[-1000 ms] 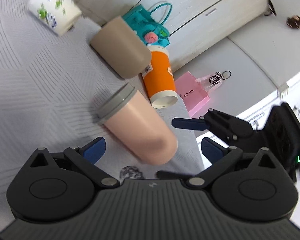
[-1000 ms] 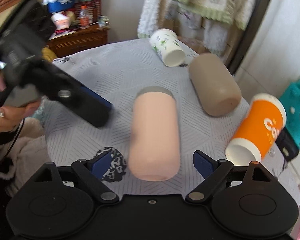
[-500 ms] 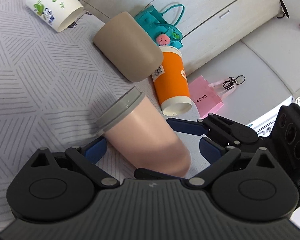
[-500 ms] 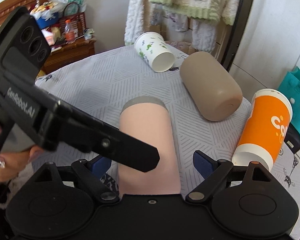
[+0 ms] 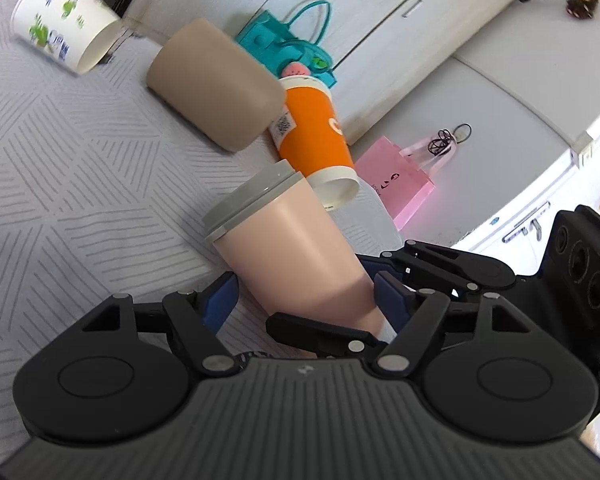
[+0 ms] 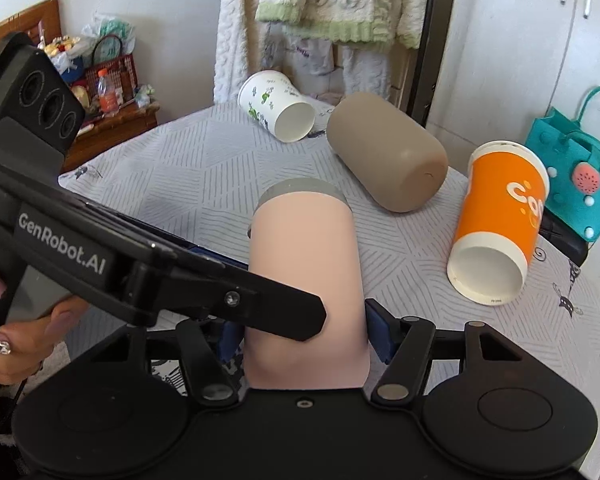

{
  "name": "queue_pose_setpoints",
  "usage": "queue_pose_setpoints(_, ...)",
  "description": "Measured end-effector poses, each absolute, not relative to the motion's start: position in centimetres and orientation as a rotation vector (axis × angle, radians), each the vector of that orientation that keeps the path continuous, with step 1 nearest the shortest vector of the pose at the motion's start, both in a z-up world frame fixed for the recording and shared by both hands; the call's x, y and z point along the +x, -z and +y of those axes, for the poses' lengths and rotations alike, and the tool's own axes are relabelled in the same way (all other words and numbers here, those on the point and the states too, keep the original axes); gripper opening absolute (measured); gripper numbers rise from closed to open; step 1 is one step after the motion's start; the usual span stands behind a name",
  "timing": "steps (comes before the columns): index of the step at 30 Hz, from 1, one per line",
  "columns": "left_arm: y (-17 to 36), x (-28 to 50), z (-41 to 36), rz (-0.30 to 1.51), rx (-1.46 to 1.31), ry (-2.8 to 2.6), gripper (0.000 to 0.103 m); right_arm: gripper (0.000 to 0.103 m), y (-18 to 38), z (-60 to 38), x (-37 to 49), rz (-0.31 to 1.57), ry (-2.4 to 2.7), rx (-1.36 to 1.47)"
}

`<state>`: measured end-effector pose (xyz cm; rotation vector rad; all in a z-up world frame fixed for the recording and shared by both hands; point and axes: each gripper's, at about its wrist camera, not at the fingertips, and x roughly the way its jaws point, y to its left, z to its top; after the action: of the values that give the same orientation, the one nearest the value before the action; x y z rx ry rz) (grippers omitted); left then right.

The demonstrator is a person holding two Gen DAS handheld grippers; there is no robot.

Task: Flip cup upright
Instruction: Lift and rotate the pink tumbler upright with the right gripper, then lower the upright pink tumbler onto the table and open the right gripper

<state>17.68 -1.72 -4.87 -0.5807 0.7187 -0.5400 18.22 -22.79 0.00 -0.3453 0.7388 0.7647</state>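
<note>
A pink cup with a grey lid (image 5: 288,248) (image 6: 306,264) is tilted, its lid end raised off the grey patterned tablecloth (image 5: 60,168). My right gripper (image 6: 305,332) is shut on the pink cup near its base, blue pads against both sides. My left gripper (image 5: 306,300) straddles the same cup from the side; its pads are close to the cup, with a small gap on the left, so whether it grips is unclear. The left gripper's body (image 6: 100,248) crosses the right wrist view.
A tan cup (image 6: 388,160) (image 5: 216,84), an orange paper cup (image 6: 500,220) (image 5: 314,136) and a white printed paper cup (image 6: 278,106) (image 5: 60,36) lie on their sides further back. A teal bag (image 6: 576,164) and a pink bag (image 5: 396,184) stand beyond the table's right edge.
Both grippers have closed in around the pink cup's base. The right jaws narrowed onto it and the cup's lid end has risen from lying flat.
</note>
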Motion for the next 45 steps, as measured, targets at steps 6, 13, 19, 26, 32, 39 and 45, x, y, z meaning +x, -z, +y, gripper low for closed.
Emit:
queue_pose_setpoints(6, 2.7, 15.4, -2.3, 0.609, -0.368, 0.48, 0.067, 0.067, 0.1, -22.8, 17.4, 0.659, -0.762, -0.307)
queue_pose_setpoints(13, 1.0, 15.0, -1.0, 0.538, -0.251, 0.468, 0.062, 0.067, 0.0, -21.8, 17.8, 0.562, -0.793, -0.291)
queue_pose_setpoints(19, 0.2, 15.8, -0.2, 0.504, -0.228, 0.483, 0.053, 0.067, 0.4, -20.9, 18.5, 0.488, -0.772, -0.29)
queue_pose_setpoints(26, -0.4, 17.6, -1.1, 0.484, -0.169, 0.501, 0.053, 0.067, 0.8, -20.5, 19.8, 0.437, -0.724, -0.314)
queue_pose_setpoints(32, 0.0, 18.5, -2.4, 0.473, -0.127, 0.514, 0.053, 0.067, 1.2, -21.4, 20.8, 0.463, -0.687, -0.242)
queue_pose_setpoints(39, 0.4, 18.6, -2.4, 0.486, -0.141, 0.527, 0.053, 0.068, 1.6, -22.0, 21.1, 0.469, -0.688, -0.208)
queue_pose_setpoints(45, 0.4, 17.9, -2.4, 0.487, -0.119, 0.535, 0.053, 0.076, 1.2, -22.4, 20.7, 0.485, -0.662, -0.214)
